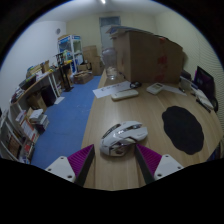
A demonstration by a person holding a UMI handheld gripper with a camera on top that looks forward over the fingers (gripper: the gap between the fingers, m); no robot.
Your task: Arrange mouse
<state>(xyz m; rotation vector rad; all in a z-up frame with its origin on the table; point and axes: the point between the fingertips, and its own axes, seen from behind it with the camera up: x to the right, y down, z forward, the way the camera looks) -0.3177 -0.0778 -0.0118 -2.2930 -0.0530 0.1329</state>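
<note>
A white and grey mouse point(122, 137) lies on the wooden table point(110, 115), just ahead of my fingertips and roughly centred between them. My gripper point(117, 151) is open, with its magenta pads point(83, 158) spread wide on either side. The mouse rests on the table by itself, and I see no finger pressing on it. A round black mouse pad point(183, 128) lies on the table to the right of the mouse, apart from it.
A large cardboard box point(148, 55) stands at the far end of the table, with a white keyboard point(126, 94) in front of it. A dark screen point(205, 84) sits at the far right. Bookshelves point(28, 112) line the left wall beyond the blue floor point(62, 115).
</note>
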